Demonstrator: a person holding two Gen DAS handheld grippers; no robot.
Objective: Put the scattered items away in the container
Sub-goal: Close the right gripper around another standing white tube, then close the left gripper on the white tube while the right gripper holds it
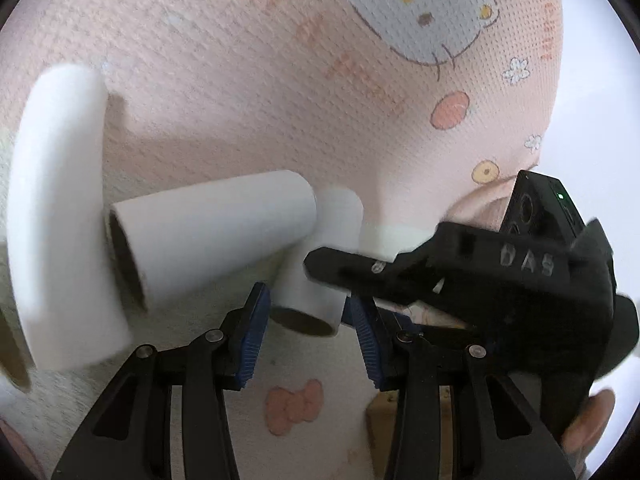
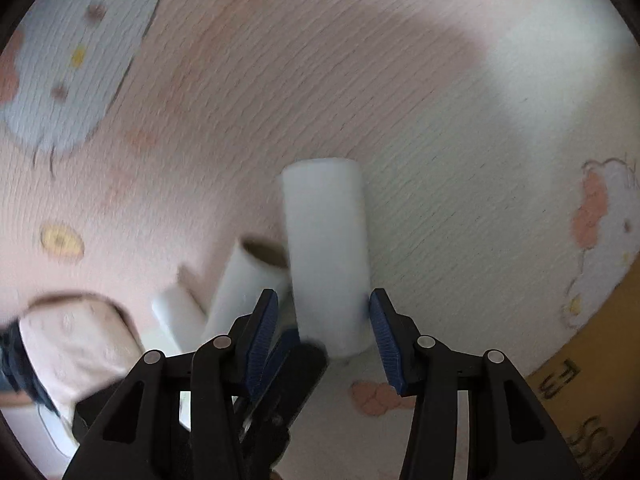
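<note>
Three white tubes (image 1: 212, 228) lie on the mat (image 1: 240, 80); both grippers (image 1: 306, 320) (image 2: 324, 320) spread open.

Raised letters "DAS" show on the black body of the right gripper (image 1: 332, 270) in the left wrist view. On the pink cartoon-cat mat (image 1: 248, 92), faded orange lettering runs in rows but is too blurred to read. In the right wrist view, a yellow cardboard box (image 2: 592, 392) carries black print; only "E3" can be read.
</note>
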